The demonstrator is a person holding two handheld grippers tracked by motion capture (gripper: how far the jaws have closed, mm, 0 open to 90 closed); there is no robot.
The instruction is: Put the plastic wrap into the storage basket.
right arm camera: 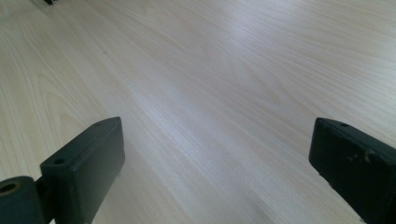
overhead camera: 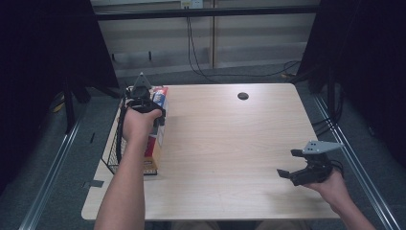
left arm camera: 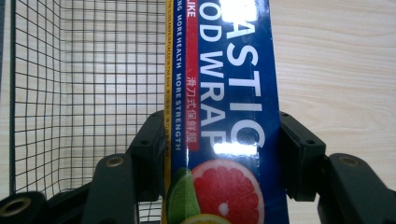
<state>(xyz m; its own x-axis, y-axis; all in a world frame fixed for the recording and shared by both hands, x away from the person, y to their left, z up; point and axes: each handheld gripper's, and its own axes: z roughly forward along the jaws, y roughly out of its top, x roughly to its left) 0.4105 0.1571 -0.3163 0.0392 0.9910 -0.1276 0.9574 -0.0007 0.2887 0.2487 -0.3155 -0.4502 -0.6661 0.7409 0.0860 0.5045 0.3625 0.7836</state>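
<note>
One plastic wrap box [left arm camera: 224,116] and one wire basket [left arm camera: 84,93] are present. One worktop [overhead camera: 230,143] carries them. Two grippers appear: the left gripper [left arm camera: 219,154] and the right gripper [overhead camera: 293,163].

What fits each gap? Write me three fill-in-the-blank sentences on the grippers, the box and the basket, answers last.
1. The left gripper has its black jaws closed on a long blue ____ wrap box.
2. The black wire mesh basket stands at the ____ edge of the light wooden table, as the high view shows it.
3. The right gripper hangs with its jaws ____ above bare wood.

Missing words: plastic; left; open
</note>
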